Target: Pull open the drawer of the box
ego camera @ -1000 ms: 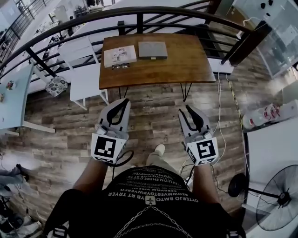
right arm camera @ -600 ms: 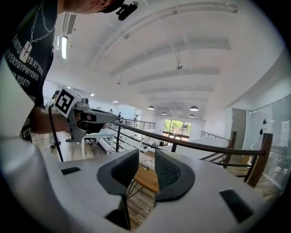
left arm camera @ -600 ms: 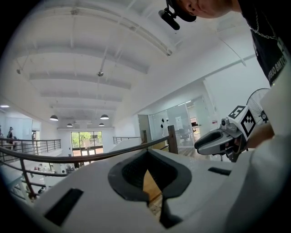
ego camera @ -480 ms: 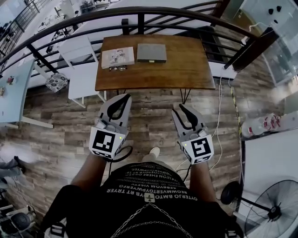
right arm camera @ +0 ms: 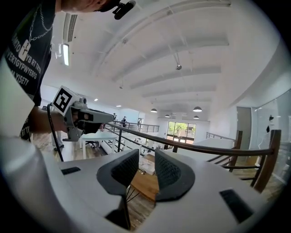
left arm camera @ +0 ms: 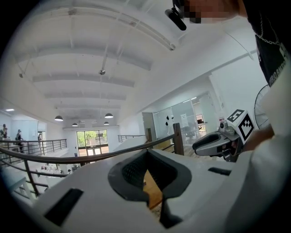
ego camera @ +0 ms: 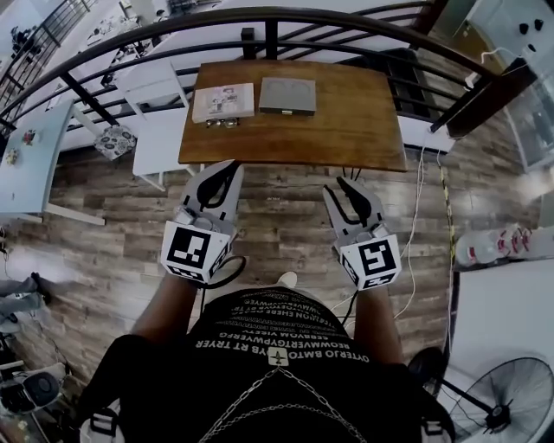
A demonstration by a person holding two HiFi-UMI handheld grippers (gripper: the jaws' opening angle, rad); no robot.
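A flat grey box point(ego camera: 286, 95) lies at the far side of a wooden table point(ego camera: 346, 121), with a pale box point(ego camera: 223, 102) to its left and small metal pieces point(ego camera: 222, 123) in front of that one. Both grippers hang over the floor, short of the table's near edge. My left gripper point(ego camera: 227, 170) point(left arm camera: 149, 179) points at the table's left part, open by a narrow gap with nothing in it. My right gripper point(ego camera: 344, 184) point(right arm camera: 146, 170) points at the right part, open and empty; only table wood shows between its pads.
A curved black railing point(ego camera: 260, 16) runs close behind the table. White tables point(ego camera: 156, 86) stand to the left, cables point(ego camera: 417, 225) trail on the plank floor at the right, and a fan point(ego camera: 511, 389) stands at the lower right. The person's foot point(ego camera: 290, 279) shows below.
The person has stepped forward: both grippers have come nearer to the table's front edge, and the table sits a little further right in the head view. Jaw gaps look unchanged.
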